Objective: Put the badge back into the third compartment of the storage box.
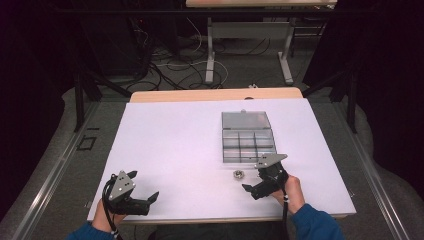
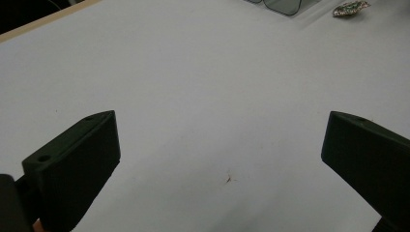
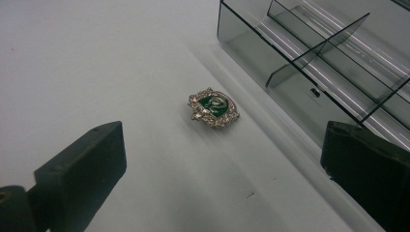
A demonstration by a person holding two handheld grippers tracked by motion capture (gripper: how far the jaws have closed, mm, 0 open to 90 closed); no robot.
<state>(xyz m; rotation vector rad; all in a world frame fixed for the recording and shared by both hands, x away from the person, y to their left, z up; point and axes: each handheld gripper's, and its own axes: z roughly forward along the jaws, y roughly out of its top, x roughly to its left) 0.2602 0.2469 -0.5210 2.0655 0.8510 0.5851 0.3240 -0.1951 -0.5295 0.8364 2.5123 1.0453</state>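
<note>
Between the spread fingers (image 3: 82, 169) of the right gripper (image 1: 260, 181), nothing is held; in the right gripper view the two black fingers stand wide apart above the white surface (image 3: 96, 72). Just ahead of them a small silver badge (image 3: 213, 108) with a green centre is seen lying flat on that surface, free of both fingers. Close beside the badge, the near wall of a clear plastic box (image 3: 309, 63) with thin dividers is seen, and its nearest compartments are seen to be bare.

Seen from the high view, the right gripper is held in a hand (image 1: 291, 191) with a blue sleeve (image 1: 315, 225) at the near right of the surface, and the badge (image 1: 238, 174) lies between it and the box (image 1: 248, 137), whose lid is laid open toward the far side.

The left gripper (image 1: 142, 195) is held at the near left corner, well apart from the badge and box. Its fingers (image 2: 72, 164) are likewise spread wide with nothing between them, above bare white surface marked by a tiny dark speck (image 2: 229, 179). At the far top edge of the left gripper view, the badge (image 2: 350, 7) and a corner of the box (image 2: 283, 5) are caught.
</note>
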